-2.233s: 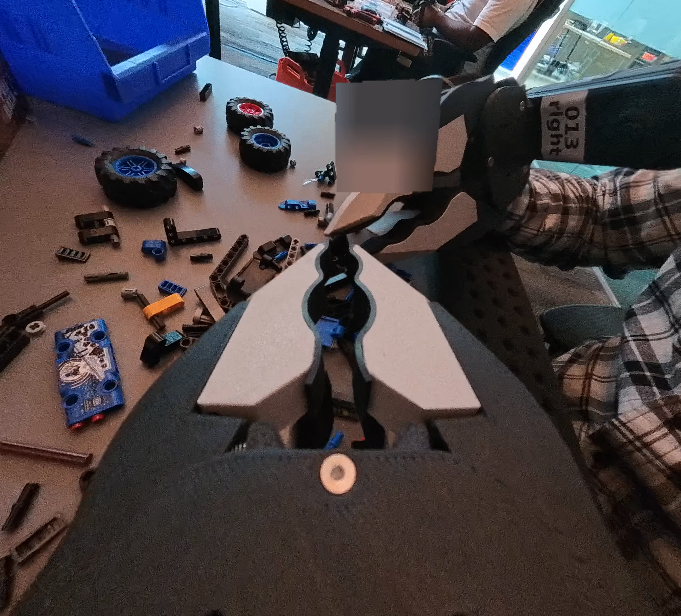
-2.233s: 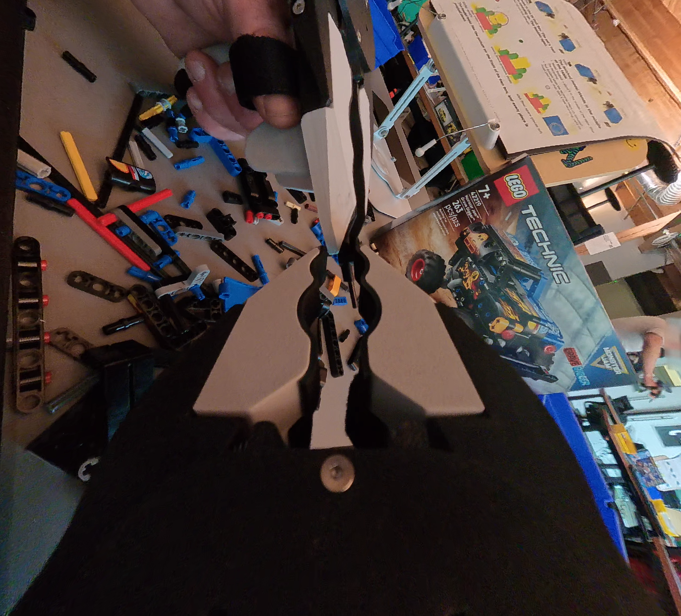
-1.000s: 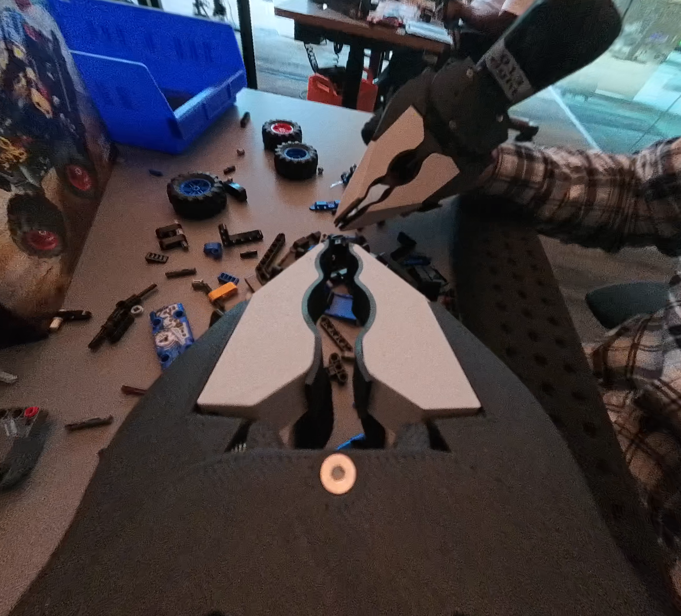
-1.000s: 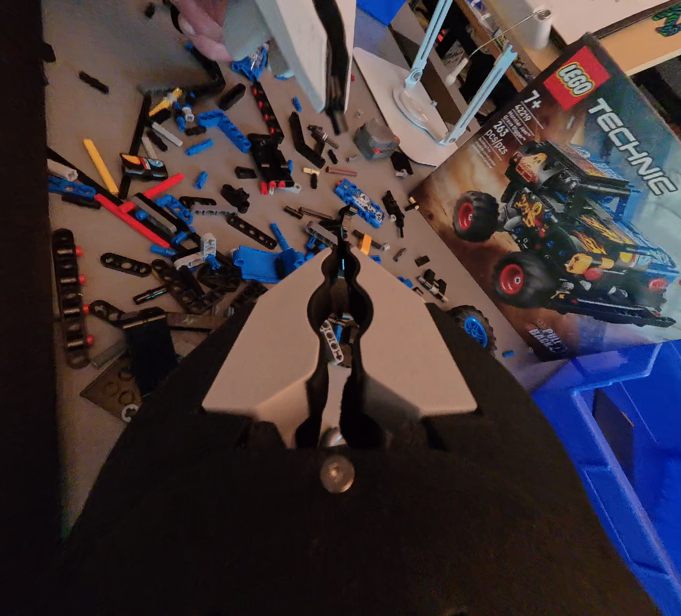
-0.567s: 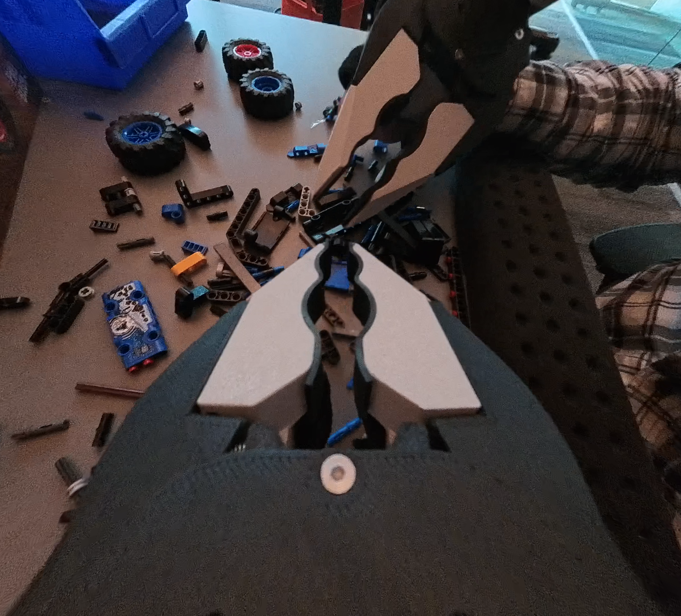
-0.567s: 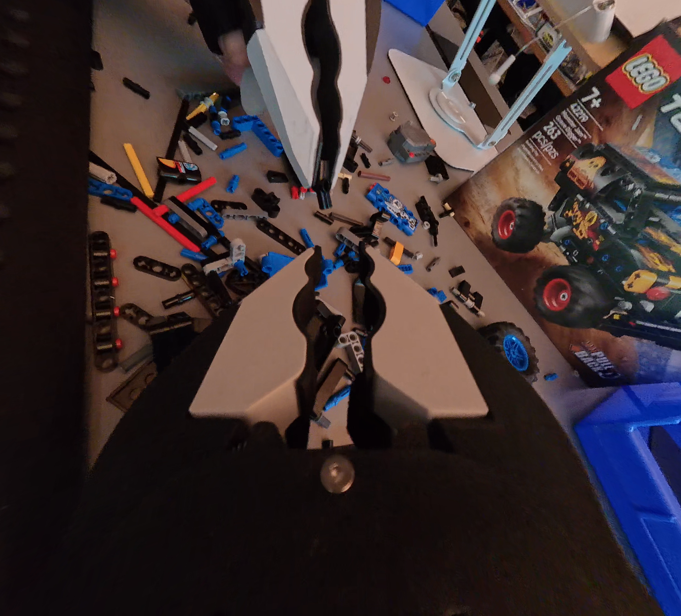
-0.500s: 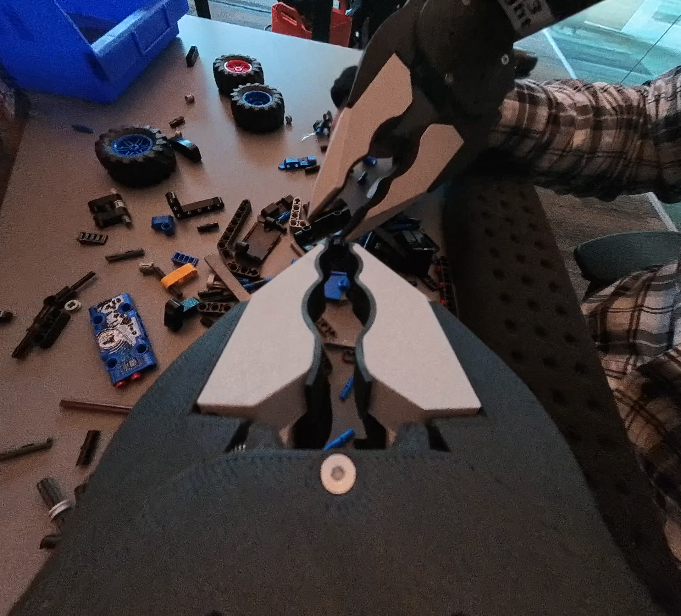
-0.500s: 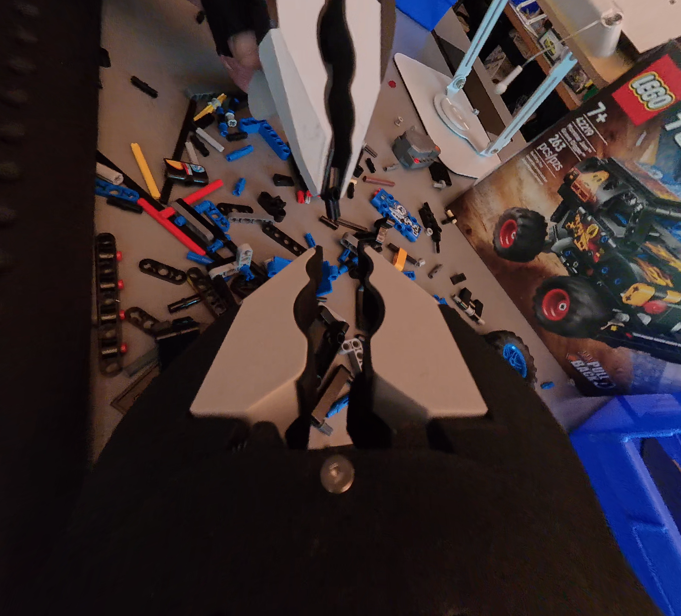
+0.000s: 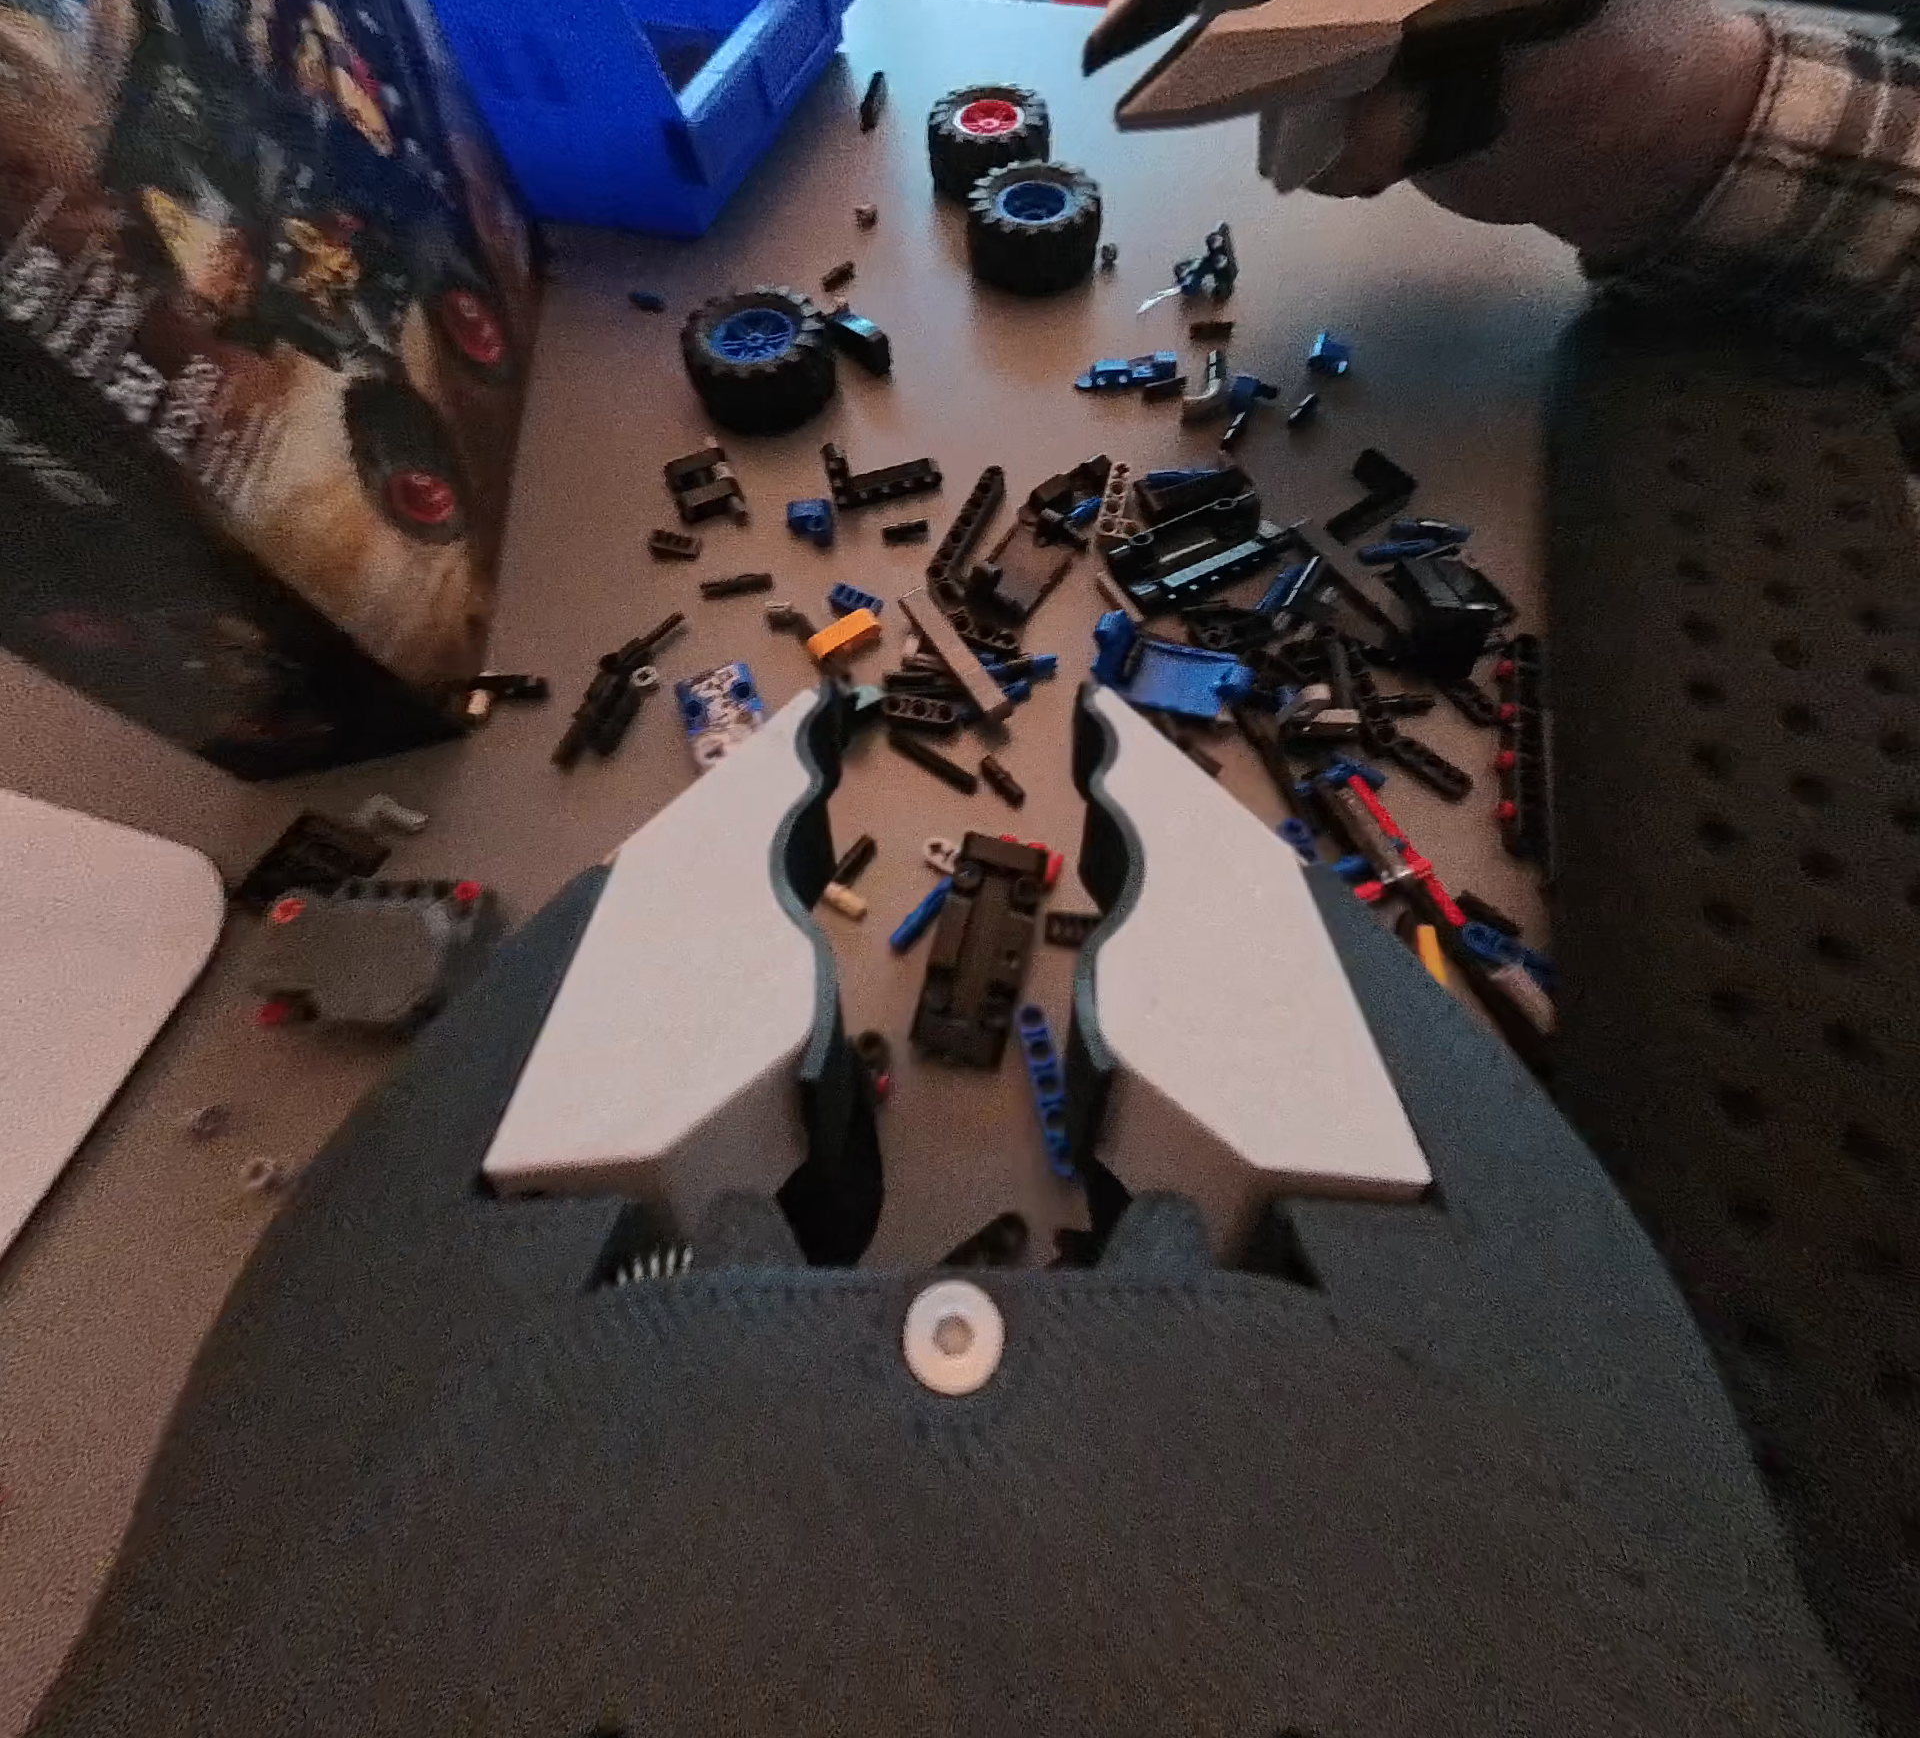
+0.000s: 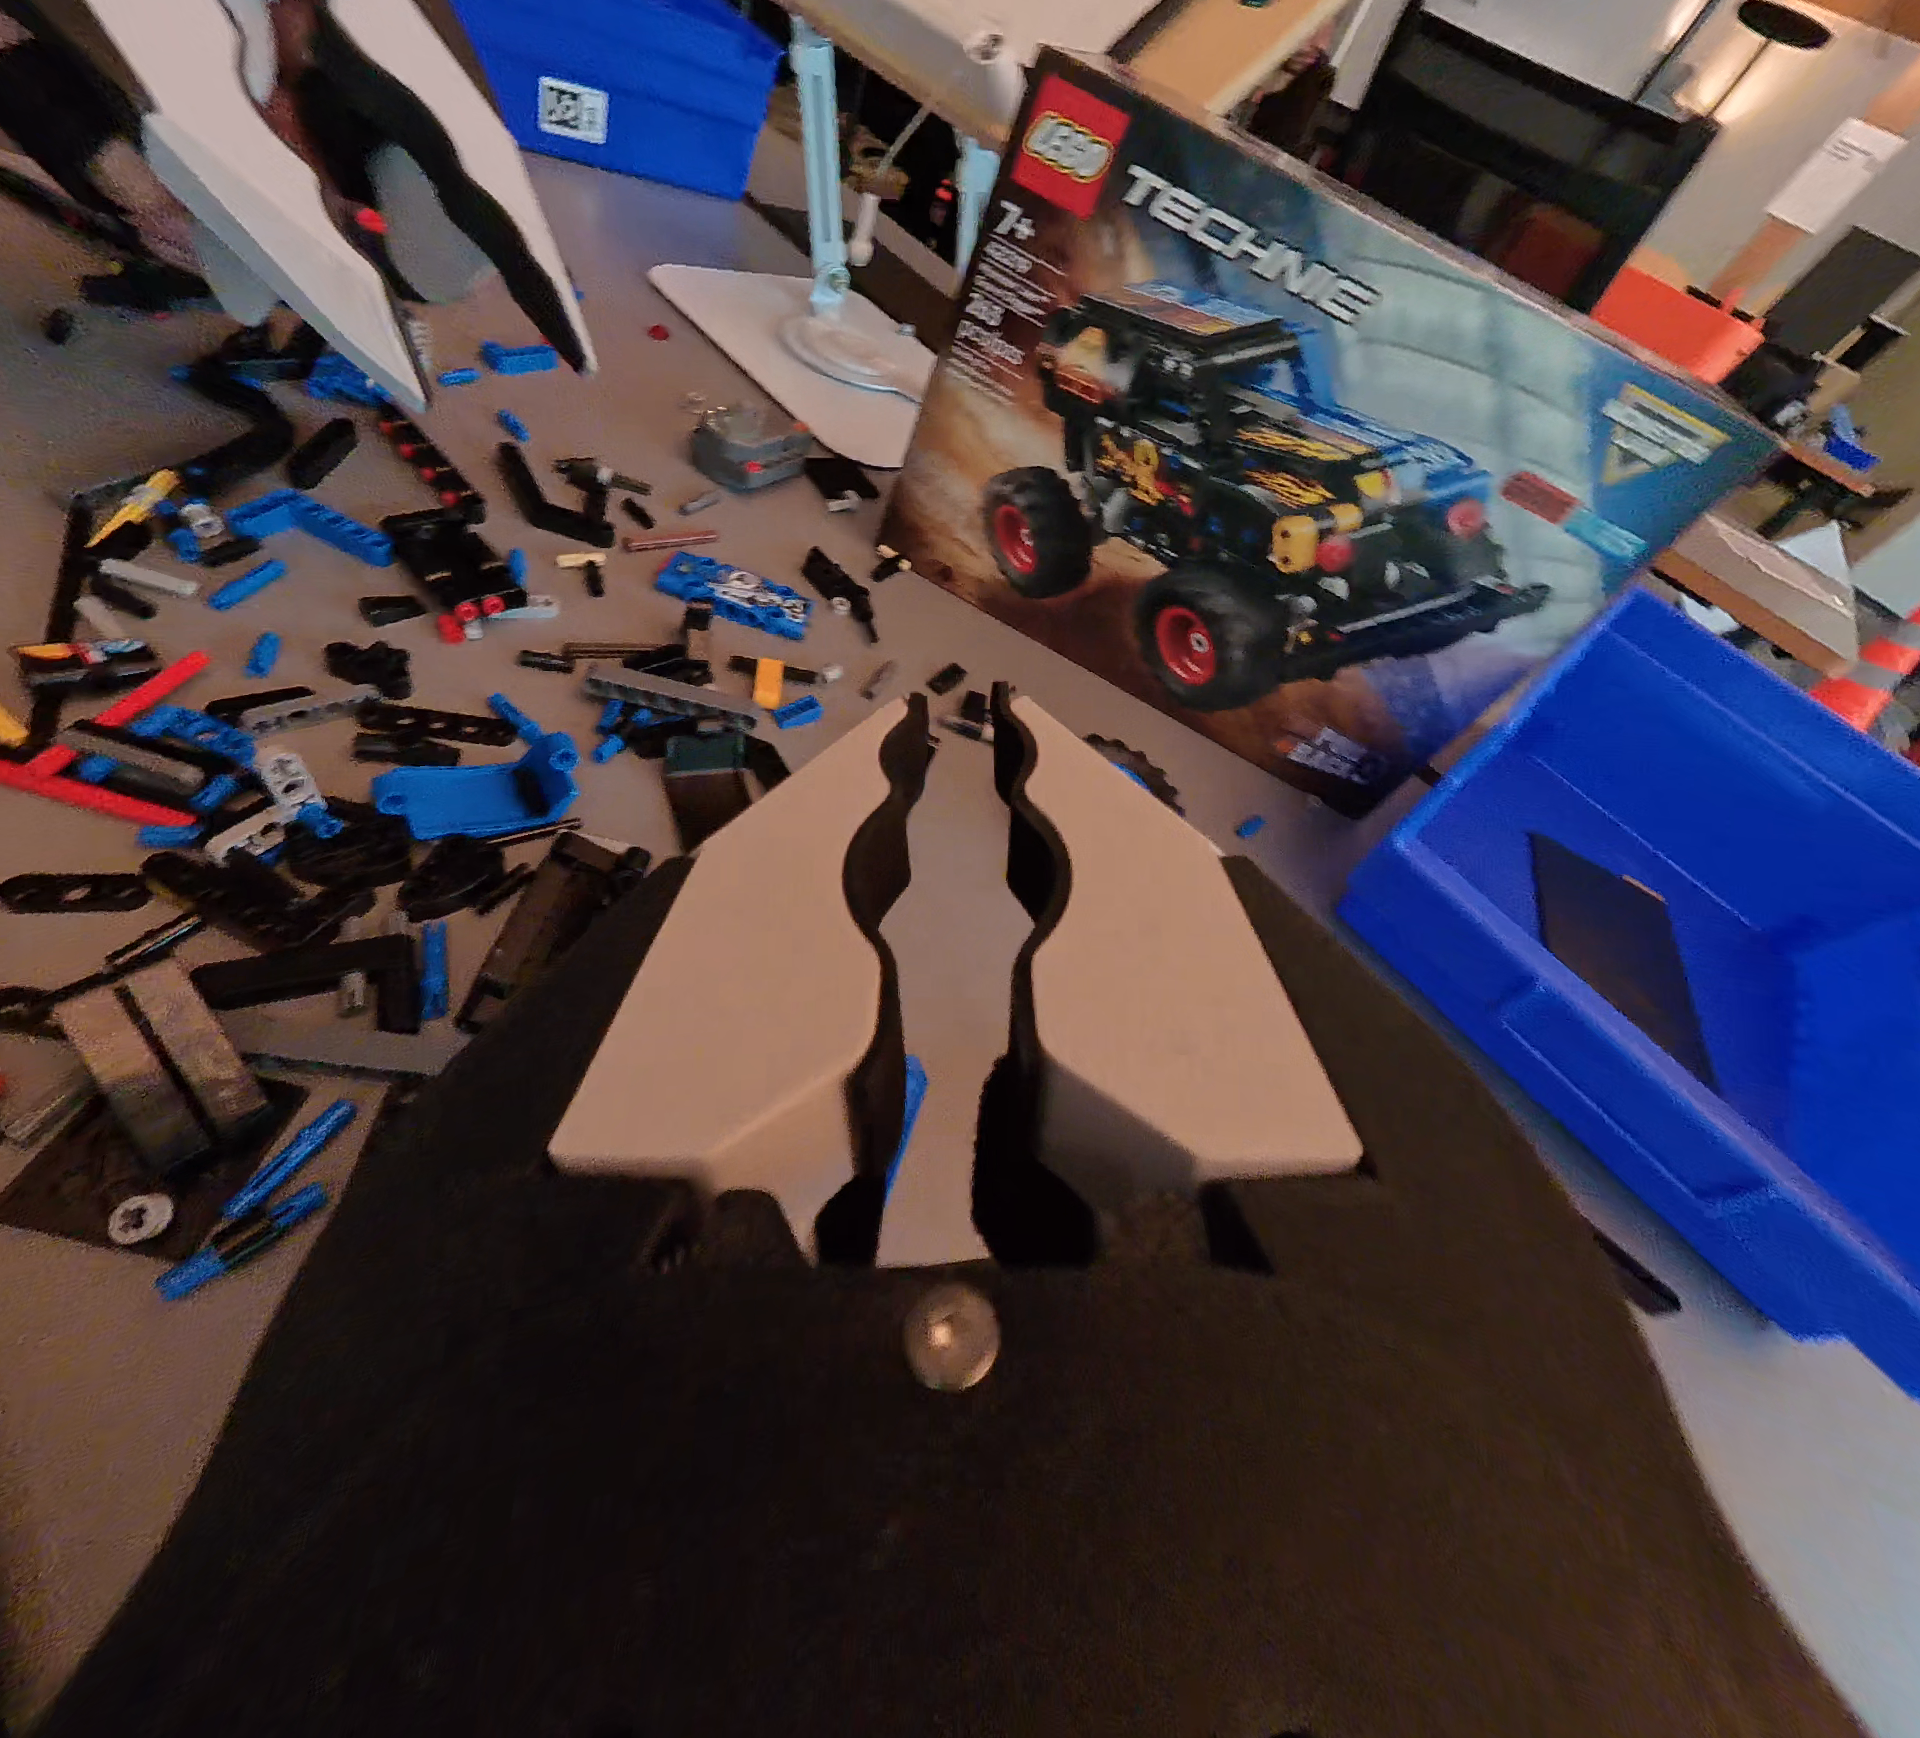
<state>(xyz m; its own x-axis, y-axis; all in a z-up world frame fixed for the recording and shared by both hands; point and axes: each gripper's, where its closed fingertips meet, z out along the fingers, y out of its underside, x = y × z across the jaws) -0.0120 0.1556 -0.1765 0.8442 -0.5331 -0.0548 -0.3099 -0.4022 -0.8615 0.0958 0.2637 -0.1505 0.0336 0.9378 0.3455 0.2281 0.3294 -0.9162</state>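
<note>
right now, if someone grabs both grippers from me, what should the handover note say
Left gripper: open, empty, hovering over a small black assembly with red pins on the table.
Right gripper: fingers slightly apart, empty, raised near the set box.
Loose pieces in black, blue and red lie scattered on the table. Three wheels lie beyond them, towards the blue bin.

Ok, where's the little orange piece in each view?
Left wrist view: orange piece on the table, just beyond the left gripper, near its left fingertip.
Right wrist view: orange piece up-left of the right gripper, among loose parts.
Shared landmark: the blue printed plate beside it.
</note>
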